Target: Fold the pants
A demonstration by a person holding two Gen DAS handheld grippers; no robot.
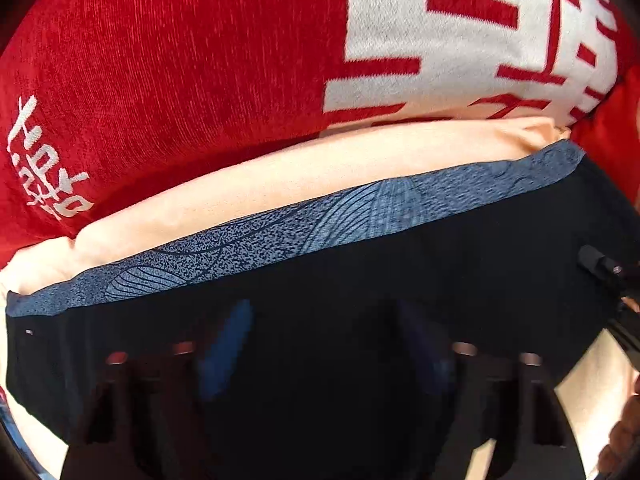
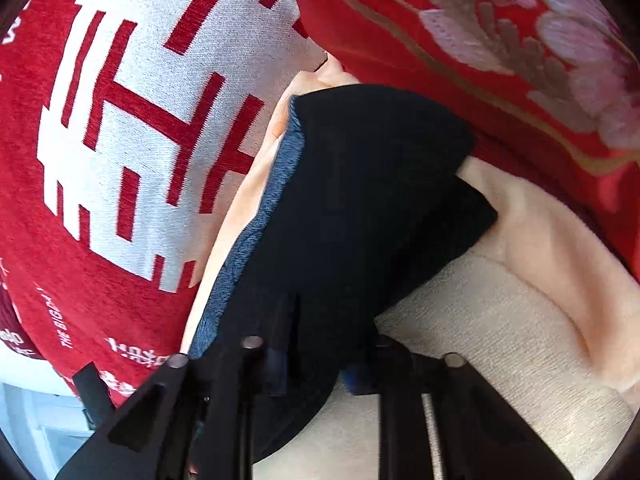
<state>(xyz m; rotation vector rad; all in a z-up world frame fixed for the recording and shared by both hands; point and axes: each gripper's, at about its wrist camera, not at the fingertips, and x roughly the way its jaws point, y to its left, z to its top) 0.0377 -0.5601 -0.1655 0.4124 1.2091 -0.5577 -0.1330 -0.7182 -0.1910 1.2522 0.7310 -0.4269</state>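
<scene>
Black pants with a blue-grey patterned waistband (image 1: 280, 236), soft knit, lie directly ahead of and under both grippers, draped on a peach-coloured cushion (image 1: 280, 176) that rests on a red woven blanket with a white panel of red characters (image 1: 160, 60).

Left gripper (image 1: 320, 360): the black cloth runs over and between its fingers, waistband edge just beyond the tips. Fingers dark against dark fabric, so I cannot tell whether the pads are pressing or standing apart.

Right gripper (image 2: 316, 364): narrow, closed on the near edge of the pants (image 2: 360, 200); fabric bunches between the fingers where the waistband strip meets the black body. Rest of the garment extends away from it, up toward a red floral-embroidered quilt (image 2: 520, 32). Cream ribbed fabric (image 2: 480, 340) shows just right of the fingers, under the pants.

Key relation: waistband long axis runs across the left gripper's view and away from the right gripper, so the two sit at opposite ends of the same edge. Right looks committed; left grip needs confirming before that edge gets carried over for the fold.
</scene>
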